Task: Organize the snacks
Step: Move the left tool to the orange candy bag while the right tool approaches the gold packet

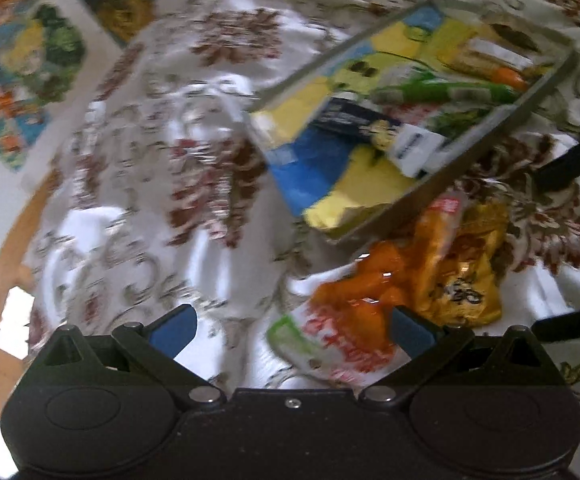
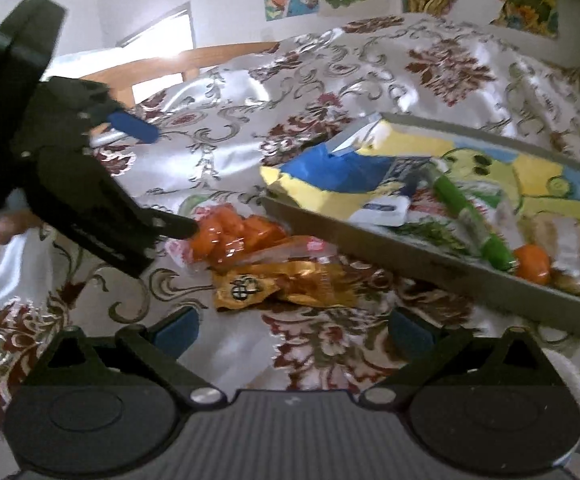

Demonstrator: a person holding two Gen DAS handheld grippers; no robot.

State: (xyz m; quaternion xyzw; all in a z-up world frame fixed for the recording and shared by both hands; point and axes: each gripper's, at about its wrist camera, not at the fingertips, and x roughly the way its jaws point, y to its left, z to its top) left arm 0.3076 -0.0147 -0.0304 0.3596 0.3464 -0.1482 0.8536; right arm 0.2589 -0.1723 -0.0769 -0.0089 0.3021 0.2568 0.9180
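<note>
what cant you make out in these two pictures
- Print on the orange packet: left wrist view, motion blur.
- Far right end of the tray: right wrist view, cut off by the frame edge.
- Items under the green tube: hidden beneath it and blurred.
- Yellow packet label: too small, crumpled.
- Right gripper fingertips: only blue pads show.

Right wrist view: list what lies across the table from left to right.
left gripper → orange snack packet → yellow-gold packet → grey tray → green tube in the tray.

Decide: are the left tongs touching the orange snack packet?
Touching: the right wrist view shows the left tongs' lower finger tip against the orange snack packet.
</note>
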